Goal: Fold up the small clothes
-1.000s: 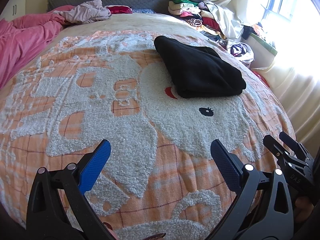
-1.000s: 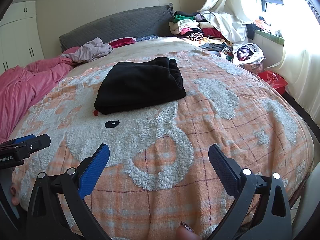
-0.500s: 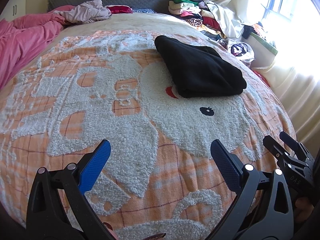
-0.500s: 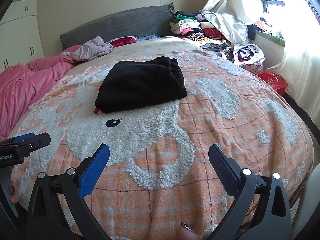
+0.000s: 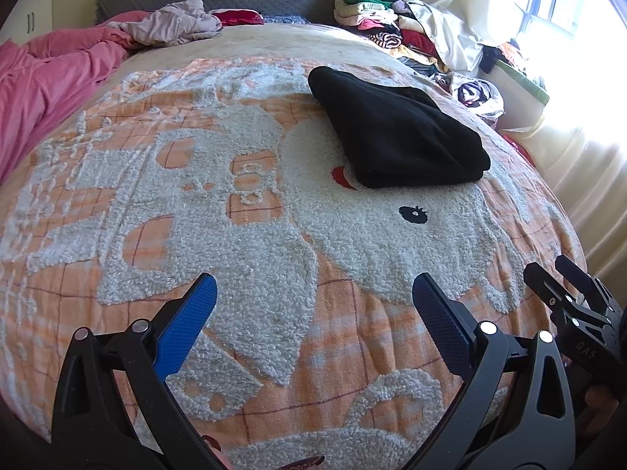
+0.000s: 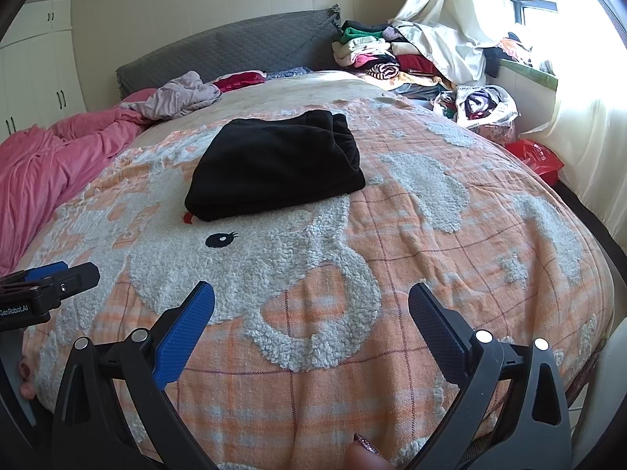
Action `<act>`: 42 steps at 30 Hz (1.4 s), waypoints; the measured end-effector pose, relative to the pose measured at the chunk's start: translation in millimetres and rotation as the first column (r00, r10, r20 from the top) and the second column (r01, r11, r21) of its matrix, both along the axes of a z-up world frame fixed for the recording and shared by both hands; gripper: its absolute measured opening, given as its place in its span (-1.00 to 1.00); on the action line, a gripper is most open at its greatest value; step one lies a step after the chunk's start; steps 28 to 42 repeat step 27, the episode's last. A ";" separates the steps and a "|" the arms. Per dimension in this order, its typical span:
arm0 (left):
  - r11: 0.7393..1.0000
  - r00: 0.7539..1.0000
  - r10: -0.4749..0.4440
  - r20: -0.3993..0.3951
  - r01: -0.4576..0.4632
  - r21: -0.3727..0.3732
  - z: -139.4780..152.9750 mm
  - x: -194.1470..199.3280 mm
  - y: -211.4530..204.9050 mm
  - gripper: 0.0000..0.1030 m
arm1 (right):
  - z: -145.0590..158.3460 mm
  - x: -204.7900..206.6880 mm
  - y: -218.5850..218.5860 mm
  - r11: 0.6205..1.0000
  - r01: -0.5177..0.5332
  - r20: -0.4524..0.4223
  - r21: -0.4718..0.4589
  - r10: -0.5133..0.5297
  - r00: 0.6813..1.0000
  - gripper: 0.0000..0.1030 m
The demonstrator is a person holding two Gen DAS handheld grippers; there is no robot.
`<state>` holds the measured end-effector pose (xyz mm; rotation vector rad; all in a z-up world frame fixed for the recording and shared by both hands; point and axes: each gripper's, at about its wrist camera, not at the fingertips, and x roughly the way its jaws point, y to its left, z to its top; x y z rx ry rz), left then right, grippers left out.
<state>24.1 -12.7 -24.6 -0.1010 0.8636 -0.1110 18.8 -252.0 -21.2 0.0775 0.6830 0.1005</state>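
Note:
A black garment (image 5: 395, 133) lies folded in a neat block on the orange and white blanket (image 5: 235, 235) in the middle of the bed; it also shows in the right wrist view (image 6: 274, 164). My left gripper (image 5: 313, 313) is open and empty, low over the near edge of the bed, well short of the garment. My right gripper (image 6: 311, 313) is open and empty too, beside the left one. The right gripper shows at the right edge of the left wrist view (image 5: 576, 309). The left gripper shows at the left edge of the right wrist view (image 6: 47, 286).
A pink duvet (image 6: 47, 172) is bunched at the left. A mauve garment (image 6: 180, 96) and a red one (image 6: 239, 80) lie near the grey headboard (image 6: 235, 51). A pile of clothes (image 6: 376, 58) and a full bag (image 6: 478, 107) stand at the right by the window.
Almost nothing has moved. The right wrist view has shifted slightly, so the black garment sits a touch further right and higher in it.

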 end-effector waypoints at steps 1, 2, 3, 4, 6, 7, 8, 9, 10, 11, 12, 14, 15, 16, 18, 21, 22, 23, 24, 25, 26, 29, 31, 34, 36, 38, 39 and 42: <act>1.000 1.000 0.001 -0.001 -0.001 0.001 -0.2 0.0 0.1 0.82 | 0.0 -0.2 0.0 1.000 0.000 0.000 0.000 0.000 1.000 0.92; 1.000 1.000 0.006 -0.001 -0.006 0.003 -0.5 0.1 0.5 0.82 | 0.0 0.0 -0.1 1.000 0.000 0.000 -0.001 0.000 1.000 0.92; 1.000 1.000 0.009 -0.003 -0.009 0.006 -0.9 0.4 0.8 0.82 | 0.0 0.2 -0.2 1.000 0.000 0.000 -0.002 0.000 1.000 0.92; 1.000 1.000 0.007 -0.005 -0.007 0.006 -1.4 0.6 0.5 0.82 | 0.0 0.1 -0.3 1.000 0.001 -0.001 -0.002 -0.001 1.000 0.92; 1.000 1.000 0.014 -0.008 -0.014 0.012 -2.1 0.2 0.9 0.82 | 0.2 0.1 -1.4 1.000 0.006 0.000 -0.001 -0.006 1.000 0.92; 1.000 1.000 0.024 -0.010 -0.024 0.019 -2.4 0.3 1.3 0.82 | 0.5 -0.2 -2.7 1.000 0.013 0.001 0.000 -0.013 1.000 0.92; 1.000 1.000 0.023 -0.016 -0.022 0.018 -3.1 0.5 2.6 0.82 | 1.8 -0.5 -4.8 1.000 0.028 0.003 0.002 -0.028 1.000 0.92; 1.000 1.000 0.021 -0.023 -0.020 0.005 -3.8 0.6 4.9 0.82 | 3.9 -1.8 -9.0 0.999 0.051 0.011 0.007 -0.051 0.999 0.92; 1.000 0.999 0.022 -0.030 -0.022 -0.014 -4.9 0.8 8.9 0.82 | 7.3 -3.6 -15.7 0.997 0.078 0.021 0.013 -0.078 0.997 0.92; 0.999 0.999 0.026 -0.037 -0.027 -0.027 -6.2 1.1 15.1 0.82 | 11.4 -5.2 -23.8 0.994 0.109 0.025 0.018 -0.109 0.994 0.92; 0.999 0.998 0.040 -0.040 -0.041 -0.030 -7.2 1.5 23.4 0.82 | 16.1 -7.7 -34.3 0.989 0.144 0.027 0.027 -0.145 0.989 0.92; 0.995 0.995 0.094 -0.042 -0.095 -0.032 -9.1 3.1 47.9 0.82 | 28.4 -17.4 -66.4 0.970 0.236 0.038 0.054 -0.238 0.970 0.91; 0.991 0.991 0.129 -0.044 -0.130 -0.036 -9.7 4.4 65.2 0.82 | 32.8 -22.8 -84.3 0.956 0.286 0.041 0.071 -0.289 0.956 0.92; 0.985 0.985 0.167 -0.043 -0.169 -0.036 -10.0 5.7 84.7 0.82 | 37.0 -29.7 -109.1 0.933 0.350 0.035 0.085 -0.354 0.935 0.92; 0.957 0.957 0.288 -0.042 -0.289 -0.020 -9.7 8.2 138.5 0.82 | 39.1 -43.3 -157.5 0.863 0.503 0.020 0.047 -0.504 0.863 0.91; 0.887 0.884 0.460 -0.079 -0.461 0.006 -10.6 11.3 227.7 0.82 | 26.2 -73.3 -247.8 0.677 0.736 -0.023 -0.017 -0.736 0.676 0.91; 0.857 0.852 0.514 -0.097 -0.514 0.026 -10.7 12.2 258.4 0.82 | 18.5 -83.9 -274.6 0.606 0.794 -0.036 -0.043 -0.795 0.605 0.91; 0.815 0.807 0.579 -0.114 -0.575 0.070 -10.6 12.2 291.5 0.82 | 7.8 -95.7 -305.1 0.522 0.849 -0.057 -0.084 -0.853 0.519 0.91; 0.776 0.768 0.631 -0.114 -0.622 0.106 -8.7 11.3 319.0 0.82 | -2.7 -106.3 -332.2 0.456 0.884 -0.086 -0.108 -0.890 0.448 0.91; 0.742 0.735 0.670 -0.104 -0.657 0.131 -7.4 9.7 345.5 0.82 | -14.0 -118.9 -362.6 0.386 0.915 -0.120 -0.119 -0.920 0.372 0.91; 0.703 0.698 0.710 -0.095 -0.693 0.160 -6.0 7.8 372.6 0.82 | -25.7 -129.4 -387.4 0.325 0.938 -0.159 -0.121 -0.939 0.305 0.91; 0.668 0.665 0.742 -0.086 -0.722 0.183 -5.1 6.5 397.5 0.82 | -25.7 -129.4 -387.4 0.325 0.938 -0.159 -0.121 -0.939 0.305 0.91; 0.668 0.665 0.742 -0.086 -0.722 0.183 -5.1 6.5 397.5 0.82 | -25.7 -129.4 -387.4 0.325 0.938 -0.159 -0.121 -0.939 0.305 0.91; 0.668 0.665 0.742 -0.086 -0.722 0.183 -5.1 6.5 397.5 0.82 | -25.7 -129.4 -387.4 0.325 0.938 -0.159 -0.121 -0.939 0.305 0.91; 0.668 0.665 0.742 -0.086 -0.722 0.183 -5.1 6.5 397.5 0.82 | -25.7 -129.4 -387.4 0.325 0.938 -0.159 -0.121 -0.939 0.305 0.91; 0.668 0.665 0.742 -0.086 -0.722 0.183 -5.1 6.5 397.5 0.82 | -25.7 -129.4 -387.4 0.325 0.938 -0.159 -0.121 -0.939 0.305 0.91; 0.668 0.665 0.742 -0.086 -0.722 0.183 -5.1 6.5 397.5 0.82 | -25.7 -129.4 -387.4 0.325 0.938 -0.159 -0.121 -0.939 0.305 0.91; 0.668 0.665 0.742 -0.086 -0.722 0.183 -5.1 6.5 397.5 0.82 | -25.7 -129.4 -387.4 0.325 0.938 -0.159 -0.121 -0.939 0.305 0.91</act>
